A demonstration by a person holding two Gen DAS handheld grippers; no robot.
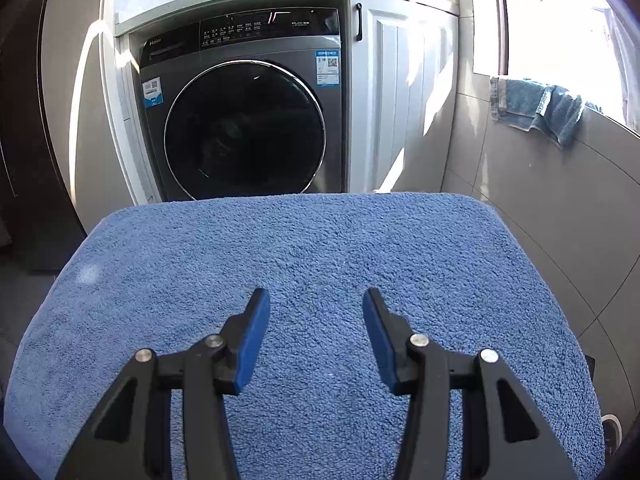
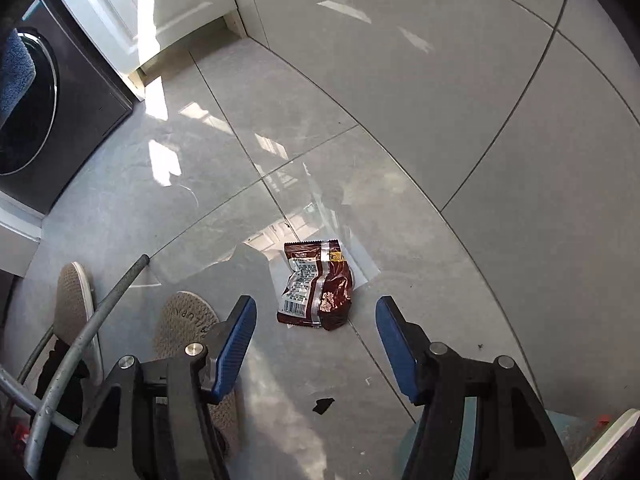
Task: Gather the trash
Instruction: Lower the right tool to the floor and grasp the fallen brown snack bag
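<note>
With the right gripper (image 2: pixel 316 344) poised jaws apart above the crumpled dark-red foil snack wrapper (image 2: pixel 316 288) on the glossy grey tiled floor (image 2: pixel 460 140), best straddle its puffed middle before closing; the left gripper (image 1: pixel 316 344), jaws apart and empty, waits over a blue fluffy towel (image 1: pixel 300 248).

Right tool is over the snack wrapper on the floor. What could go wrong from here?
1. The wrapper lies flat and crumpled on glossy tile; the open right tool may push it along rather than pinch it.
2. Slippers and a grey tube sit close on the left and could get bumped.
3. A small dark scrap near the tool may be overlooked.
</note>
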